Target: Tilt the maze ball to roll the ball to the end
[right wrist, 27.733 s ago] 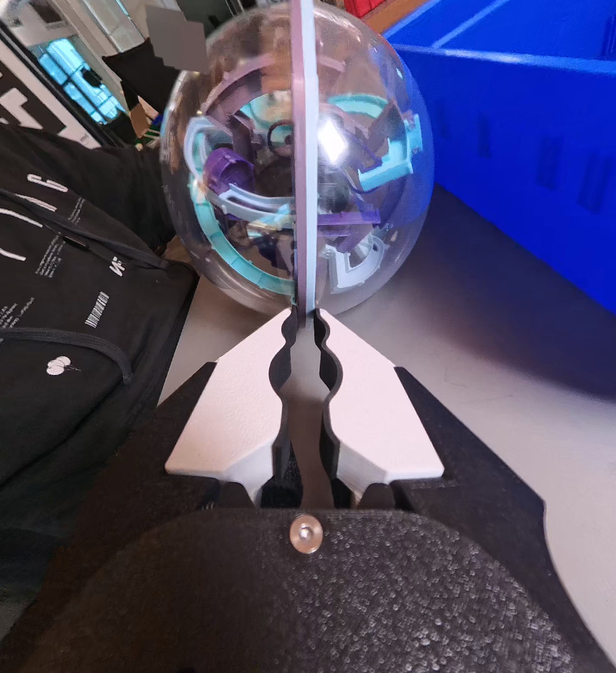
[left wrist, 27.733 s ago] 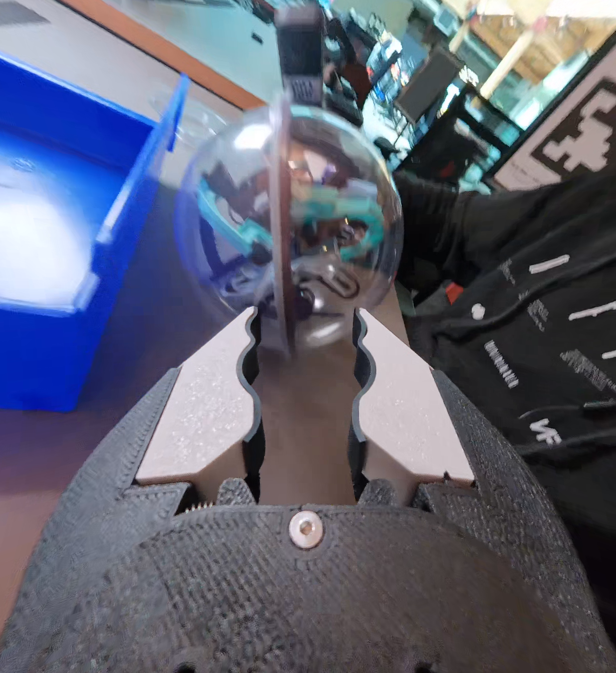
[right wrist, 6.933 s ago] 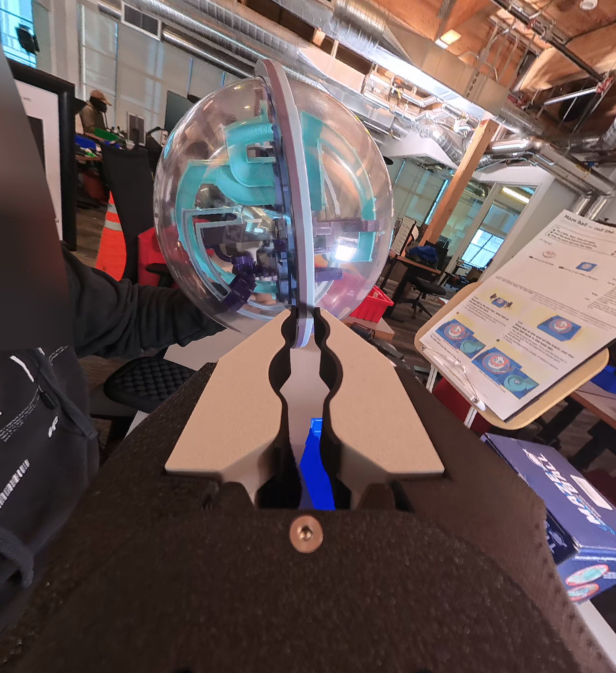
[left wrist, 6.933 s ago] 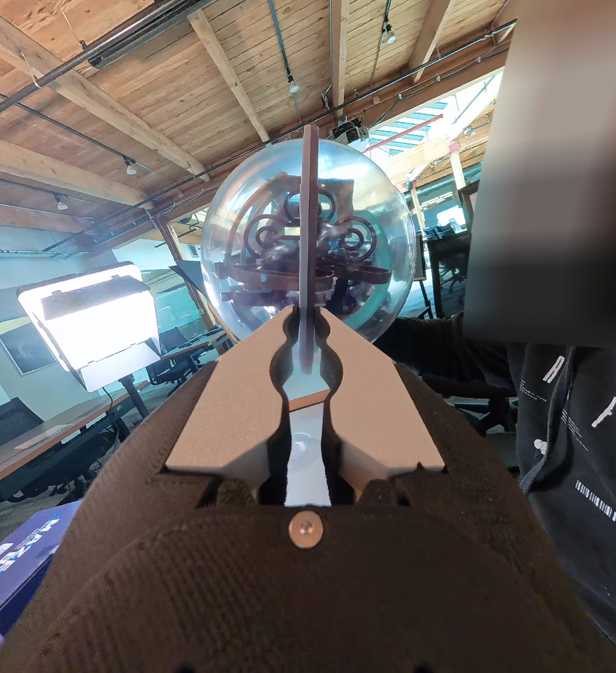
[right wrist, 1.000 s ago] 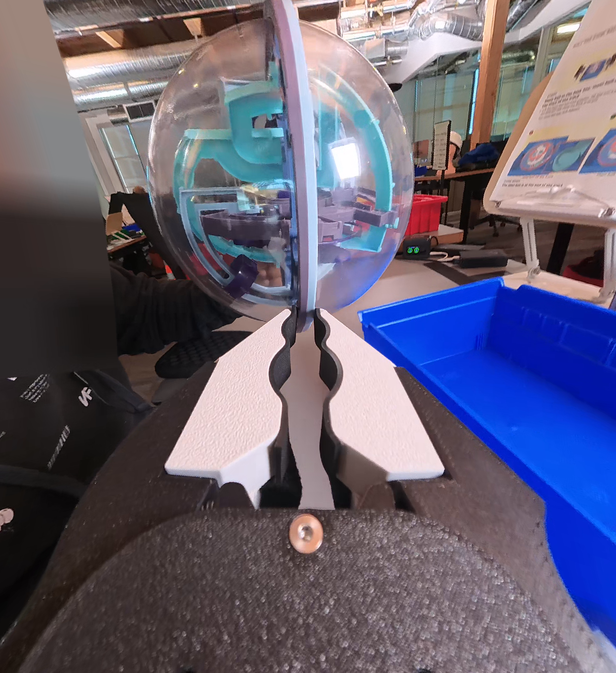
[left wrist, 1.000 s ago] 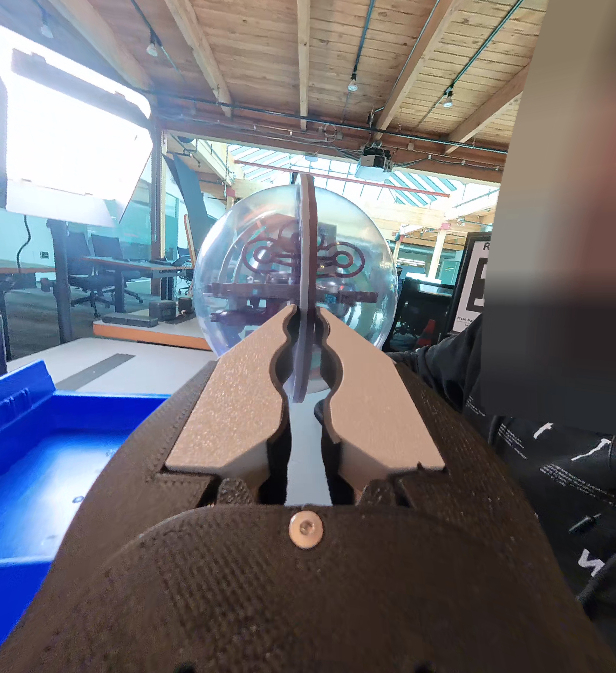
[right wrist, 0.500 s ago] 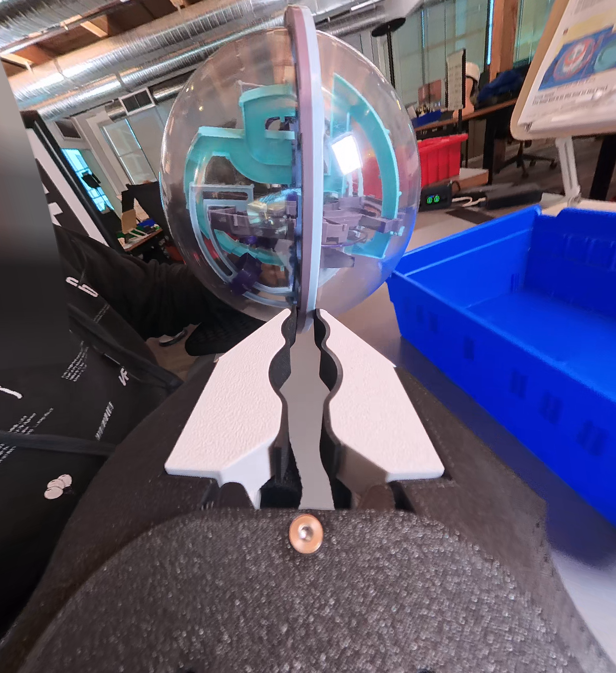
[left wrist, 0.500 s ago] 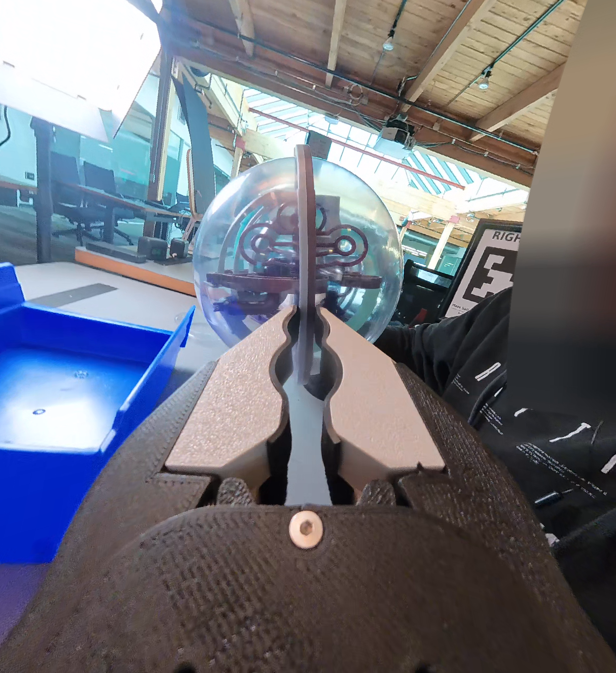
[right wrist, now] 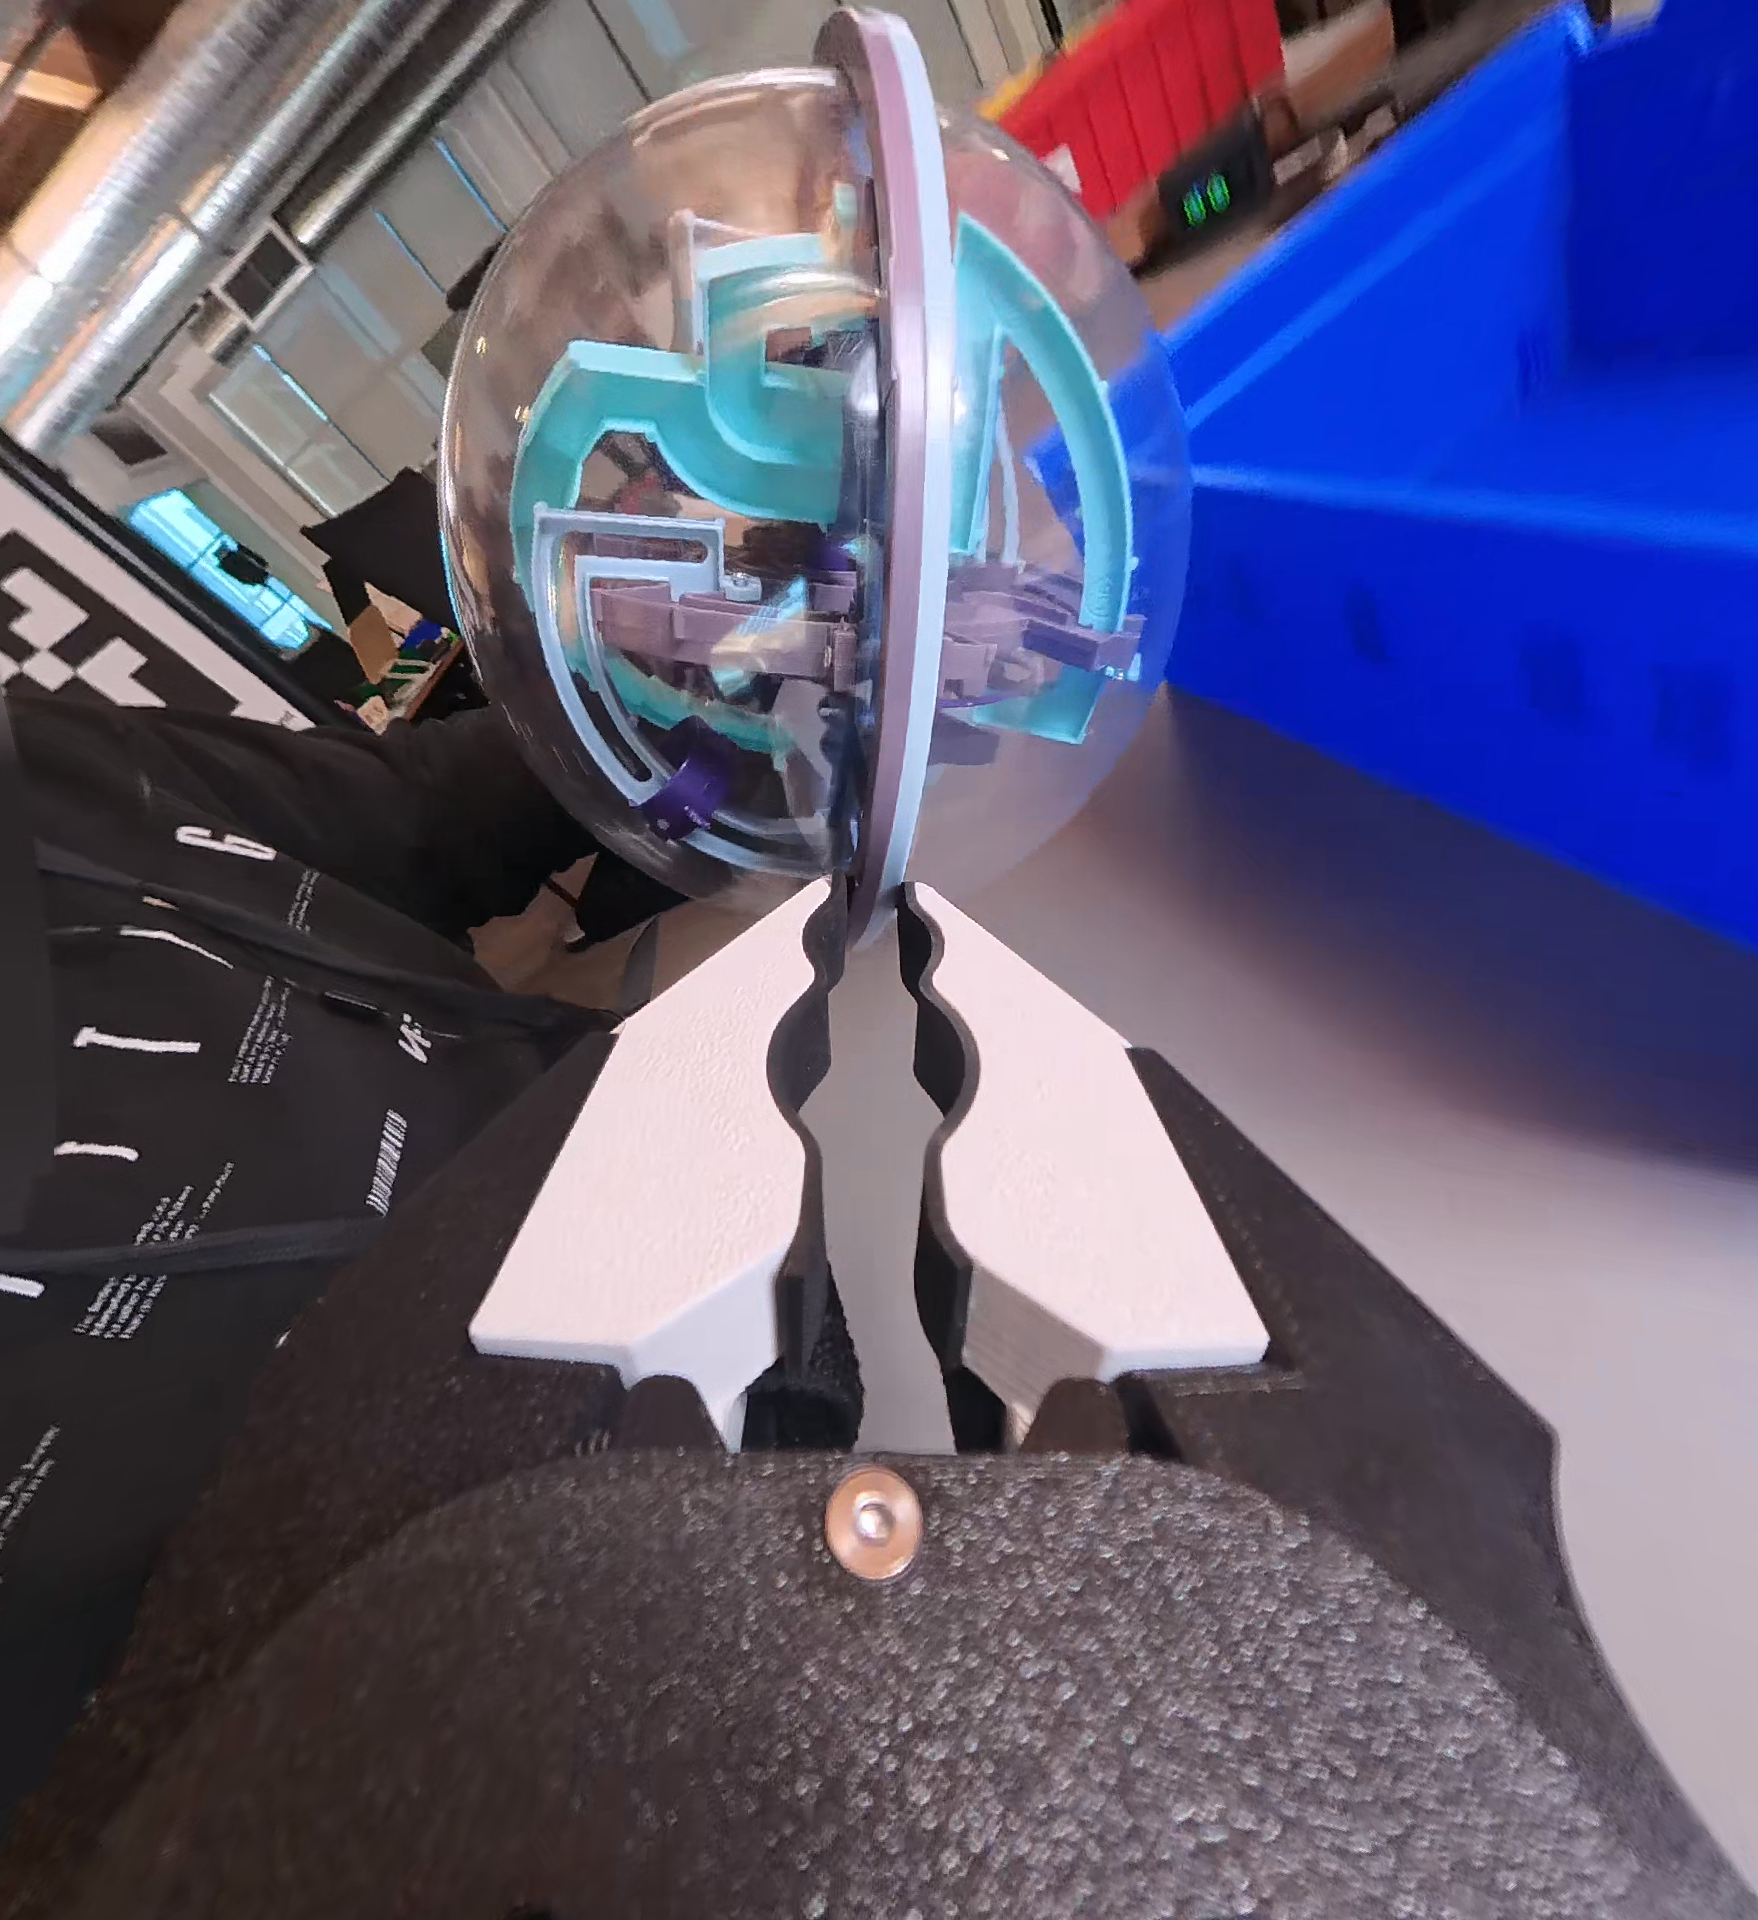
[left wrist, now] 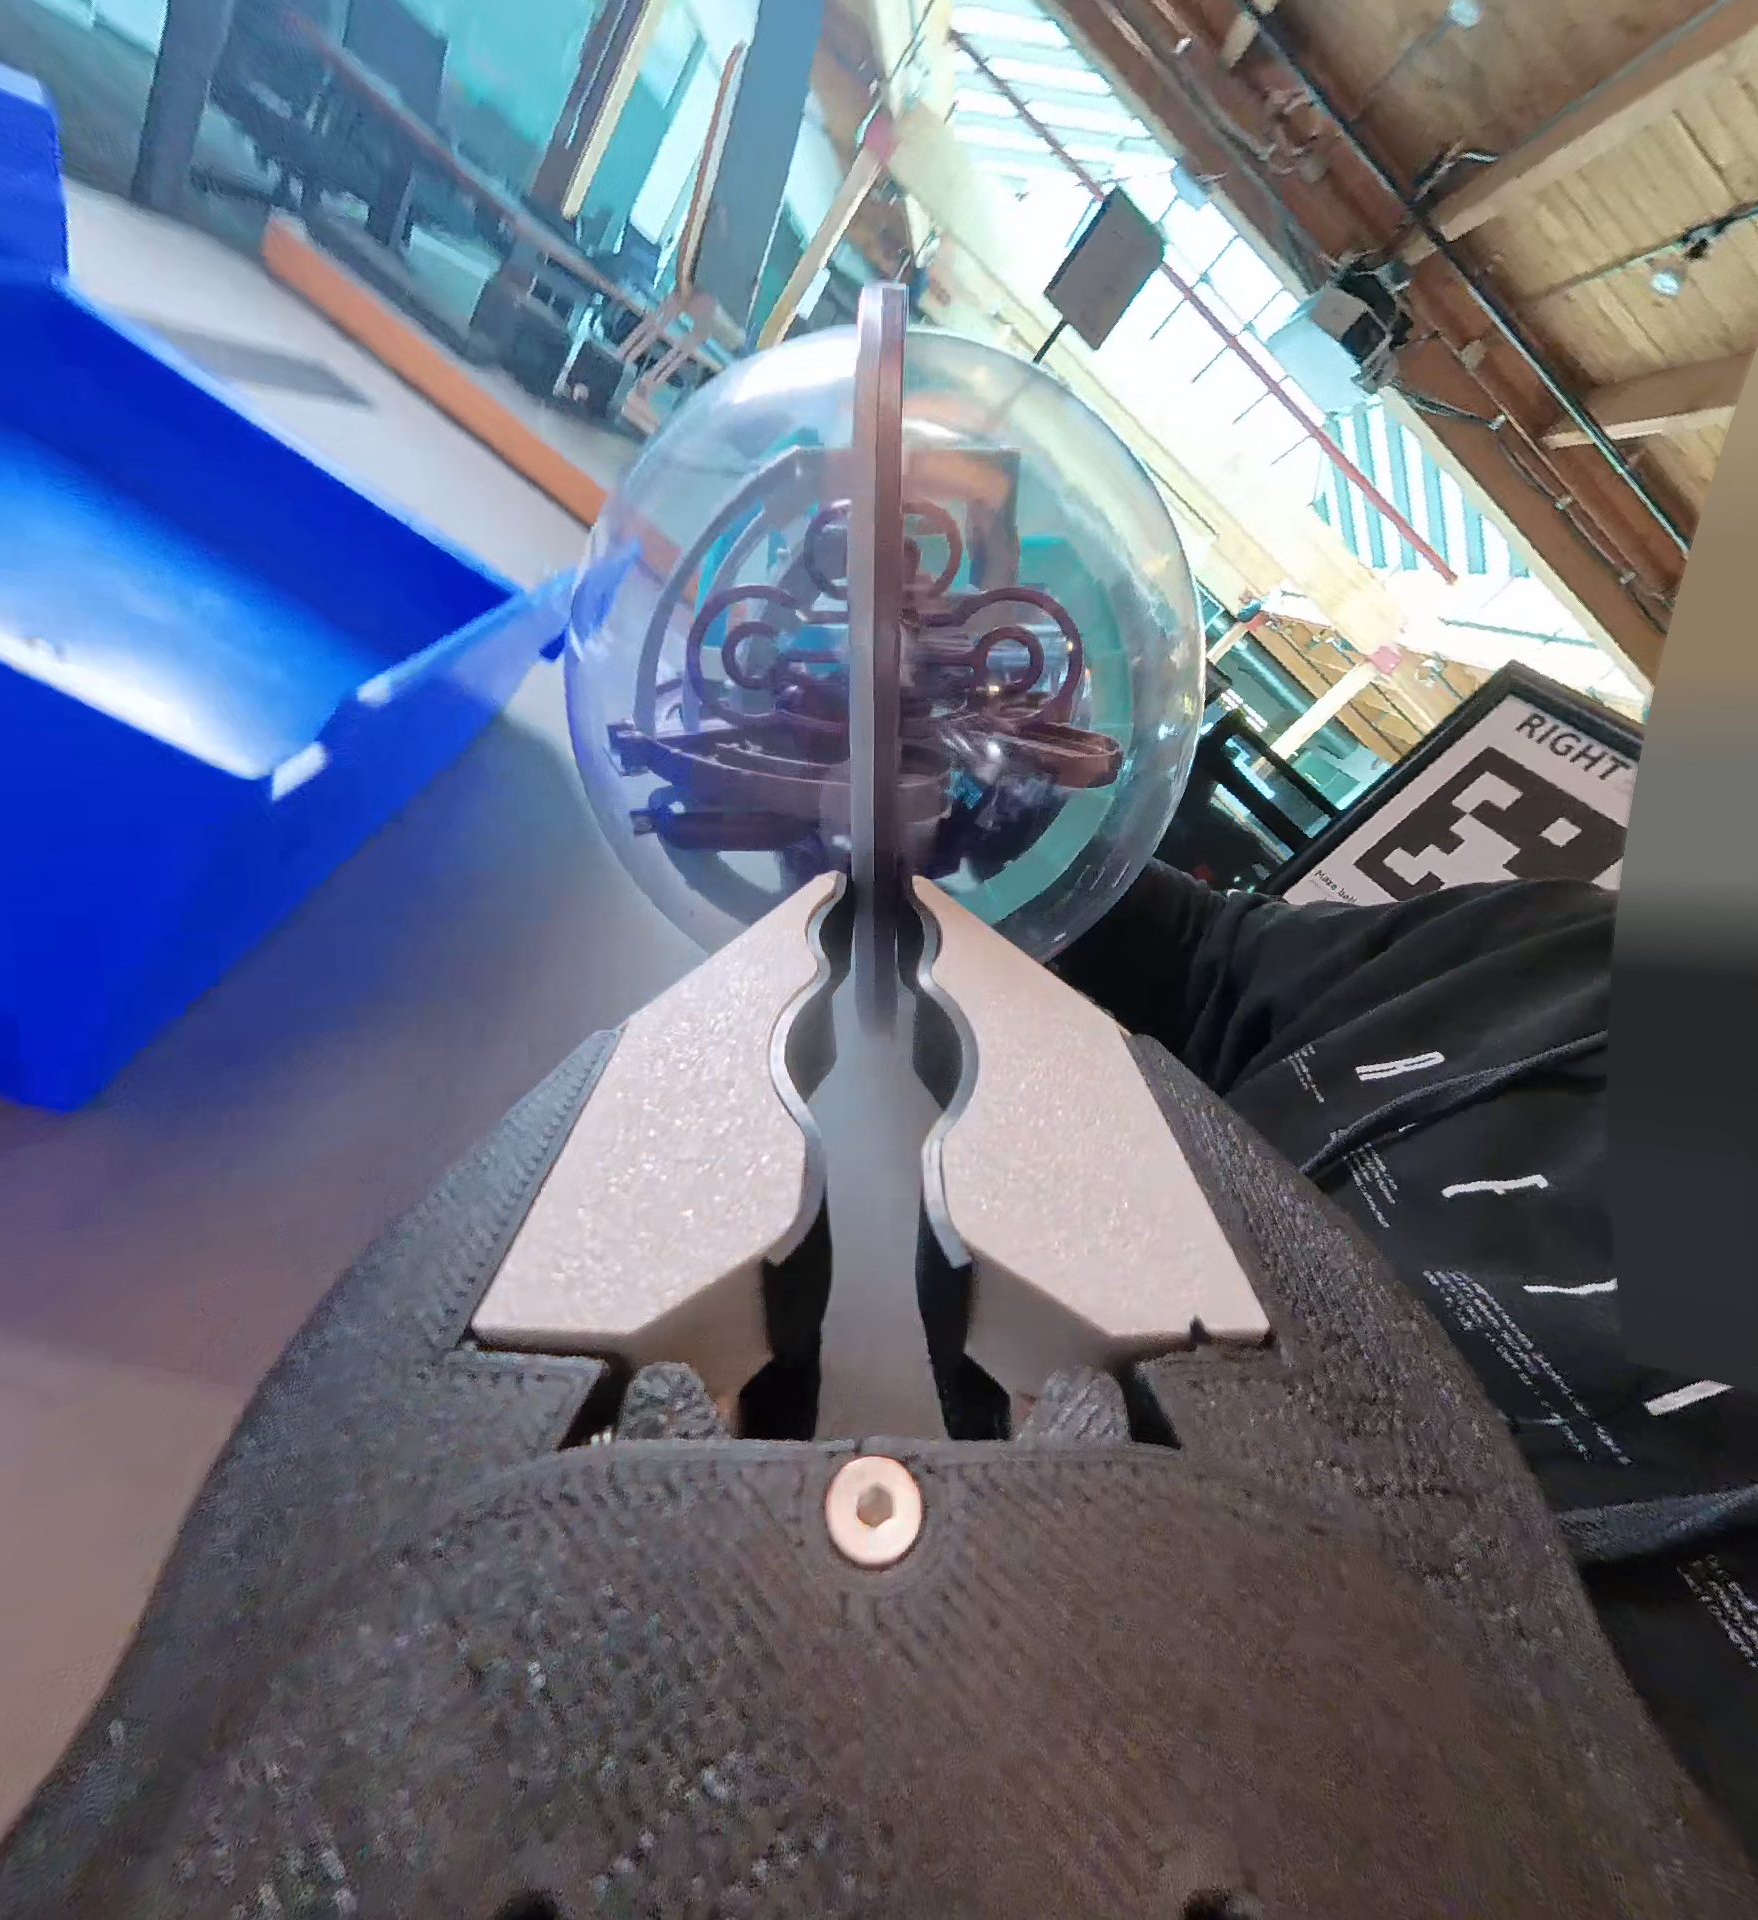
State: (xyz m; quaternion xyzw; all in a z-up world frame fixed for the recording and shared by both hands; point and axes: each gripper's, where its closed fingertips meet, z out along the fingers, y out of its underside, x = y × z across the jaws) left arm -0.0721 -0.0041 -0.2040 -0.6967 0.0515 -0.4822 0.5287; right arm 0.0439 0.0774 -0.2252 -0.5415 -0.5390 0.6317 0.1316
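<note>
The maze ball (left wrist: pixel 1010 665) is a clear sphere with purple and teal tracks inside and a flat grey rim around its middle. My left gripper (left wrist: pixel 877 914) is shut on that rim at the near side. In the right wrist view the maze ball (right wrist: pixel 729 540) shows teal and lilac tracks, and my right gripper (right wrist: pixel 870 914) is shut on the opposite part of the rim. Both grippers hold the ball in the air above the grey table (right wrist: pixel 1374 1195). I cannot pick out the small ball inside.
A blue bin (left wrist: pixel 127 644) stands on the table, left in the left wrist view and right in the right wrist view (right wrist: pixel 1540 499). A person in a black printed top (left wrist: pixel 1477 1195) is close behind the ball. A black-and-white marker board (left wrist: pixel 1477 821) stands farther back.
Both grippers have tilted downward with the ball over the last second. The view has swung from the ceiling toward the table and blue bin. The grip on the rim is unchanged.
</note>
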